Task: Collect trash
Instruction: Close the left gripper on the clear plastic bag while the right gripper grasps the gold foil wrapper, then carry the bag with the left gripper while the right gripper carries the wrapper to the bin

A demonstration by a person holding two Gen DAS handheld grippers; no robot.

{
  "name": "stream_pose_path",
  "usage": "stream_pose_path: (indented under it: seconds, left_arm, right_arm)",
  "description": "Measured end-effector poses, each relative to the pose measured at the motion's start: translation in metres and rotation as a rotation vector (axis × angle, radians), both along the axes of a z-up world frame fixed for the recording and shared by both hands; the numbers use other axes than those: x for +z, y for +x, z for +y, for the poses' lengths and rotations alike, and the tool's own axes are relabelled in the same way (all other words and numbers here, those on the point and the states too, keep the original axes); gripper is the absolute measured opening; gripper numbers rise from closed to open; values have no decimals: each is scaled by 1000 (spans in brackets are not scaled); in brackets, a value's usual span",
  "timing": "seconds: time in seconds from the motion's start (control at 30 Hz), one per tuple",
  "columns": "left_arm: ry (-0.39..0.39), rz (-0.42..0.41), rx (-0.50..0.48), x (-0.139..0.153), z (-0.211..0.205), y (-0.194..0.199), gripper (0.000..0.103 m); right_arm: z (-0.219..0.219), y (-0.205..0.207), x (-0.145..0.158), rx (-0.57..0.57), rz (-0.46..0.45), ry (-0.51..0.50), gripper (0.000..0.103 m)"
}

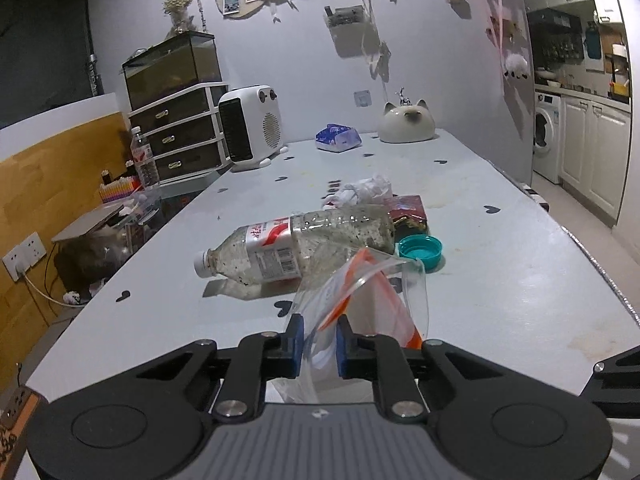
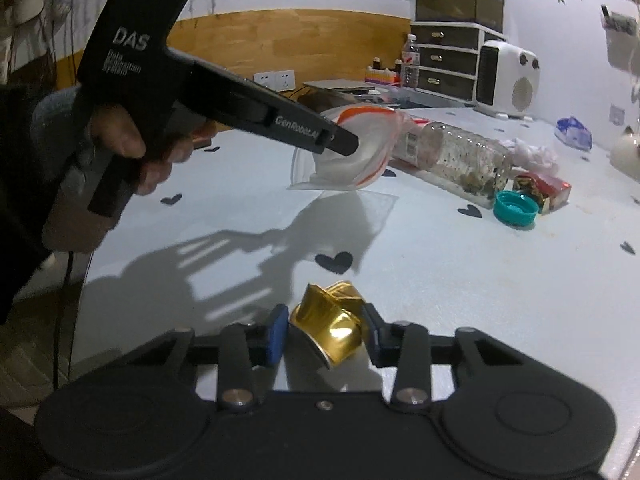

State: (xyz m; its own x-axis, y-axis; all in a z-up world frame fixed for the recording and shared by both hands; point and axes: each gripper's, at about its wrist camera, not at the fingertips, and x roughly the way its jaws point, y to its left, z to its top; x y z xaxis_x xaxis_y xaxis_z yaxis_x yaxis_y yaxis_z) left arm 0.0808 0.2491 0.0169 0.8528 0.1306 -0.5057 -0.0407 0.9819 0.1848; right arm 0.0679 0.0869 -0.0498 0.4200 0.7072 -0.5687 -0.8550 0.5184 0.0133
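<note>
My left gripper (image 1: 319, 342) is shut on a clear zip bag with an orange strip (image 1: 372, 304) and holds it above the table; the same gripper (image 2: 340, 142) and the bag (image 2: 356, 148) show in the right wrist view. My right gripper (image 2: 326, 330) is shut on a crumpled gold foil cup (image 2: 330, 326) just above the table's near edge. Beyond the bag lie a dirty clear plastic bottle (image 1: 296, 246) on its side, a teal cap (image 1: 420, 252), a red and gold wrapper (image 1: 410, 212) and crumpled white plastic (image 1: 362, 190).
The pale table (image 1: 500, 280) has dark heart marks. At its far end stand a white fan heater (image 1: 250, 128), a blue tissue pack (image 1: 338, 138) and a cat-shaped white pot (image 1: 406, 122). A drawer unit (image 1: 180, 136) stands left; kitchen cabinets are right.
</note>
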Motion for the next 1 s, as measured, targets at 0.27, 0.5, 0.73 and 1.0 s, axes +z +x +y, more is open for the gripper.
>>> stream_pose_path:
  seconds: [0.27, 0.5, 0.73, 1.0]
  left_arm:
    - [-44, -26, 16, 4, -10, -20, 16]
    - [-75, -42, 8, 8, -25, -35, 16]
    - [-102, -59, 14, 14, -36, -50, 15]
    - [-95, -76, -5, 25, -60, -65, 15]
  right_arm:
    - [-21, -9, 10, -96, -7, 30, 37]
    - [-40, -15, 29, -154, -13, 89, 36]
    - [-58, -15, 39, -214, -15, 115, 35]
    - [-87, -14, 50, -281, -14, 158, 34]
